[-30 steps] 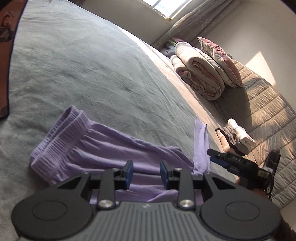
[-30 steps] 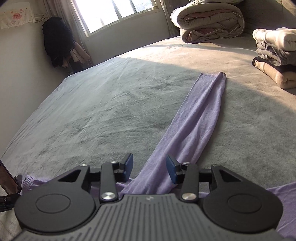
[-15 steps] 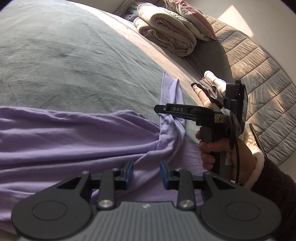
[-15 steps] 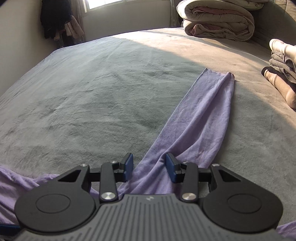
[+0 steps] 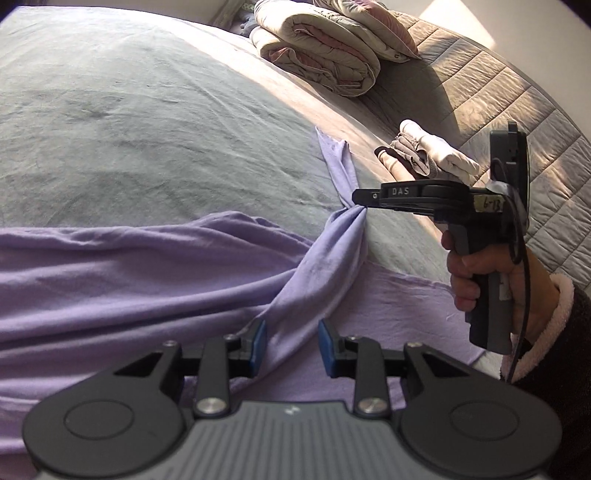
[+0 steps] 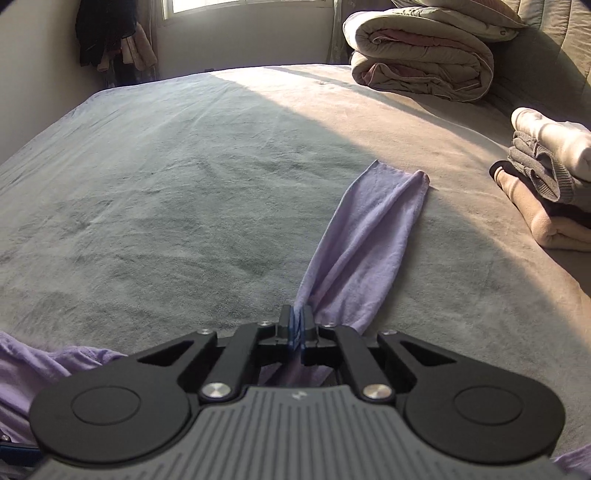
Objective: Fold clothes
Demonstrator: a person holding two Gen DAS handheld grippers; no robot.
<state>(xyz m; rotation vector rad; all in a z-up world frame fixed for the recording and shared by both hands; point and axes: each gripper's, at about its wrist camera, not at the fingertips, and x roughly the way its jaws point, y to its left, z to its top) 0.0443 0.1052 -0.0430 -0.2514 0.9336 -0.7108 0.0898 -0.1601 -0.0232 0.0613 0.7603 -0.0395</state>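
The right gripper (image 6: pixel 297 332) has just closed, and its jaws now pinch the long sleeve (image 6: pixel 373 236) of the soft lilac long-sleeved cotton top (image 5: pixel 129 280), partway along its length. From the left wrist's view the cloth bunches into a taut gather at the pinch, I judge so the sleeve can be lifted and folded over the body. The left gripper (image 5: pixel 291 345) hovers over the top's body near the sleeve's root; its jaws stand apart, the cloth below them, pressing on nothing. It looks placed to pin or take the shoulder. The top lies spread on the grey, velvety bed cover (image 6: pixel 184 184). Beyond the sleeve's cuff, against the quilted grey headboard (image 5: pixel 517 122), sits a rolled beige duvet (image 6: pixel 424 62); nearer lies a small stack of folded clothes (image 6: pixel 546 184). A sunlit window (image 6: pixel 243 3) faces the bed's far edge.
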